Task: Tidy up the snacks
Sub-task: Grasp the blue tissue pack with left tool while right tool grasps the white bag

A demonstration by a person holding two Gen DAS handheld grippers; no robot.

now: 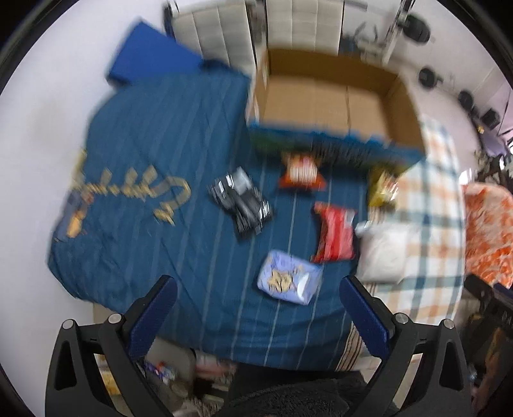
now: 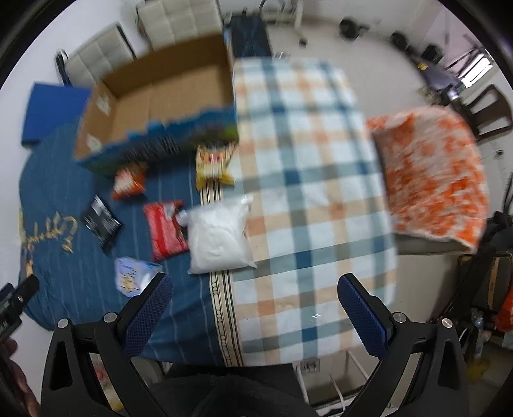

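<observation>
Several snack packs lie on a dark blue striped blanket: a black pack, an orange-red pack, a yellow pack, a red pack, a pale blue pack and a white bag. Behind them stands an open cardboard box, which looks empty. My left gripper hovers open above the pale blue pack. My right gripper hangs open over a checked blanket, with the white bag and red pack ahead to its left.
An orange patterned pillow lies at the right on the checked blanket. A blue flat pad sits on the white floor at the back left. Padded white chairs stand behind the box. Dark furniture fills the far right.
</observation>
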